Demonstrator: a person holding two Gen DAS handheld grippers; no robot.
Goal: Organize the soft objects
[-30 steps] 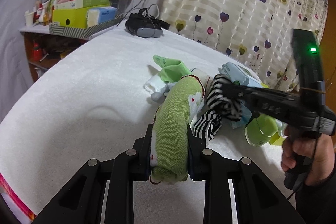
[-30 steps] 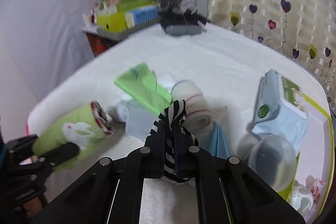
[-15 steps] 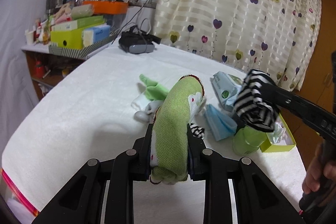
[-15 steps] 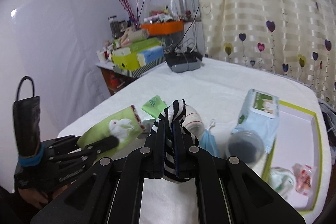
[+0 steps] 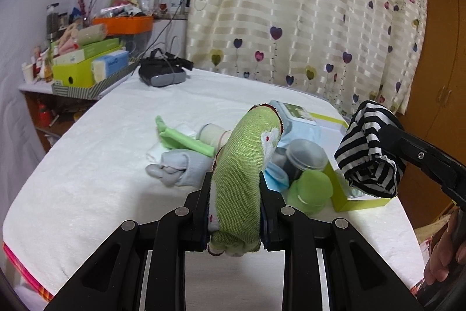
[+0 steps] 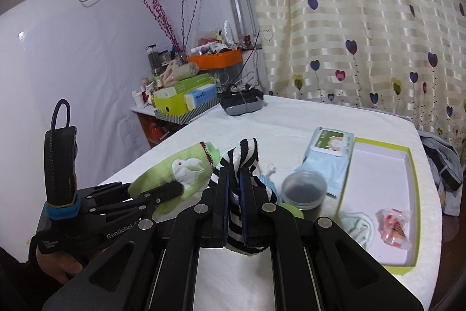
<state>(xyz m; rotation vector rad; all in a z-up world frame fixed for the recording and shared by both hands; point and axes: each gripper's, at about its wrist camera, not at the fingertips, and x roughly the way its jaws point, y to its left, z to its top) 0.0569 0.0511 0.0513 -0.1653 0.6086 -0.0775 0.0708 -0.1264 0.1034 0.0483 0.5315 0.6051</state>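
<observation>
My left gripper (image 5: pixel 234 188) is shut on a green rabbit sock (image 5: pixel 244 162) and holds it well above the white table; the sock also shows in the right wrist view (image 6: pixel 174 174). My right gripper (image 6: pixel 234 179) is shut on a black-and-white striped sock (image 6: pixel 241 159), also lifted, which shows at the right of the left wrist view (image 5: pixel 368 153). On the table lie a pale grey sock (image 5: pixel 180 165), a green cloth (image 5: pixel 183 137) and a rolled white sock (image 5: pixel 212 133).
A lime-rimmed white tray (image 6: pixel 381 185) sits at the right with a small cloth (image 6: pixel 356 226) and a wrapped packet (image 6: pixel 393 226). A wipes pack (image 6: pixel 329 147), a blue mask (image 5: pixel 276 177), a lidded jar (image 6: pixel 303 191) and a green cup (image 5: pixel 310 188) stand near it. A headset (image 5: pixel 161 73) lies far back.
Both grippers have risen and pulled back from the pile with their socks. The striped sock has come fully off the table. The table looks farther below.
</observation>
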